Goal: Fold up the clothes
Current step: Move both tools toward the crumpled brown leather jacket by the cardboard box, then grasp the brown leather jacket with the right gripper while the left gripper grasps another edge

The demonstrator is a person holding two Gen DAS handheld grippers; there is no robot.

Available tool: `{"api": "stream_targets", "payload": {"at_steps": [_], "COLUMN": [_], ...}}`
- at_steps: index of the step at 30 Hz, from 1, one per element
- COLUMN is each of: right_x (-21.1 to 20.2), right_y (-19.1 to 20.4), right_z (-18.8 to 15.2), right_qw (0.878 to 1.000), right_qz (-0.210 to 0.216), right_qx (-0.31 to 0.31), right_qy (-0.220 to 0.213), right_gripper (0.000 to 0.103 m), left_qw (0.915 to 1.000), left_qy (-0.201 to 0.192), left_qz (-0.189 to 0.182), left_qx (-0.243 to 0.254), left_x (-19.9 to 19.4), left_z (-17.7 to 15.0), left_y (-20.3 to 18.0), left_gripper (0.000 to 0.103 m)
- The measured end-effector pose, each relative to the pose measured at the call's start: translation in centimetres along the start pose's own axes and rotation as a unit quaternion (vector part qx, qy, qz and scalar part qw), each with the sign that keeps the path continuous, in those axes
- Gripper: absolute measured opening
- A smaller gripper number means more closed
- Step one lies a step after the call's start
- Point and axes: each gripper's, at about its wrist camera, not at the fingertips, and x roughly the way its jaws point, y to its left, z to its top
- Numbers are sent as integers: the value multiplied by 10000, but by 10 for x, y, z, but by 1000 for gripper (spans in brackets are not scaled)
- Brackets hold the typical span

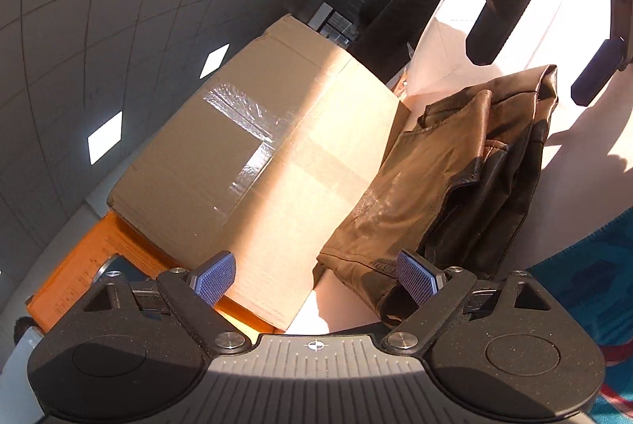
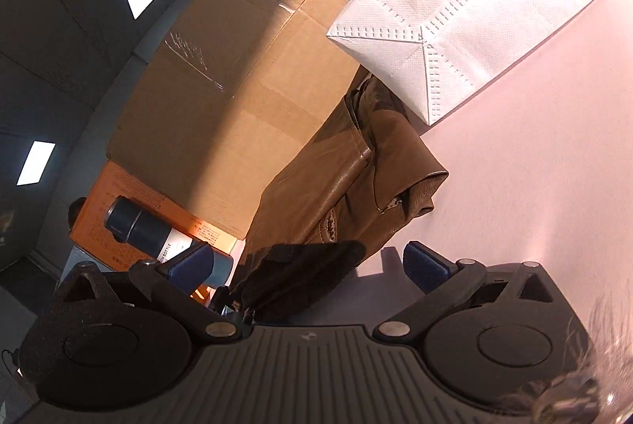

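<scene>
A brown leather-like garment (image 1: 447, 182) lies folded on the white table (image 1: 593, 155), beside a big cardboard box (image 1: 277, 147). My left gripper (image 1: 316, 279) is open, its blue pads (image 1: 215, 277) wide apart, with the garment's near edge just beyond the right pad. The right gripper (image 1: 542, 40) hangs open above the garment's far end in the left wrist view. In the right wrist view the garment (image 2: 348, 182) lies ahead of my open right gripper (image 2: 312, 265); a dark fold of it (image 2: 300, 269) sits between the fingers, not pinched.
The cardboard box (image 2: 221, 99) stands on an orange box (image 2: 118, 226), with a dark bottle (image 2: 142, 226) in front. A white non-woven bag (image 2: 474, 12) stands on the table behind the garment. A teal patterned cloth (image 1: 585, 301) lies at the right.
</scene>
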Motion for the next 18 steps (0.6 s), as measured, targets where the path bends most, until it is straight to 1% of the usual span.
{"api": "stream_targets", "payload": {"at_steps": [4,5,8,10,12,13,14,15,16,17,18], "right_x": [4,6,13,17,20,22,23,25,26,28,29], "right_y": [-1,0,1,3,5,6,6,7,7,8,8], "right_z": [8,9,11,11,10,9,9,9,9,8,8], "right_qw": [9996,9995,9992,9992,9994,9994,9994,9994,9994,9993,9993], "right_qz": [71,67,59,18,-23,-43,-64,-87,-109,-131,-147], "right_qx": [223,248,342,353,322,313,316,327,337,344,337], "right_qy": [129,158,183,168,157,141,115,84,53,11,-53], "right_gripper": [103,103,103,103,103,103,103,103,103,103,103], "left_qw": [9968,9959,9956,9962,9967,9963,9950,9933,9918,9895,9852], "left_qy": [178,220,233,215,282,381,487,584,653,715,754], "left_qz": [-259,-343,-310,-395,-613,-727,-869,-986,-1025,-1054,-1052], "left_qx": [733,804,856,741,458,255,52,-159,-396,-679,-1121], "left_x": [11,15,28,39,52,59,66,72,77,82,85], "left_z": [-5,-4,3,12,20,23,25,26,26,25,22], "left_y": [-8,-9,-12,-13,-12,-11,-10,-8,-6,-2,6], "left_gripper": [91,91,91,90,71,48,30,22,13,9,7]}}
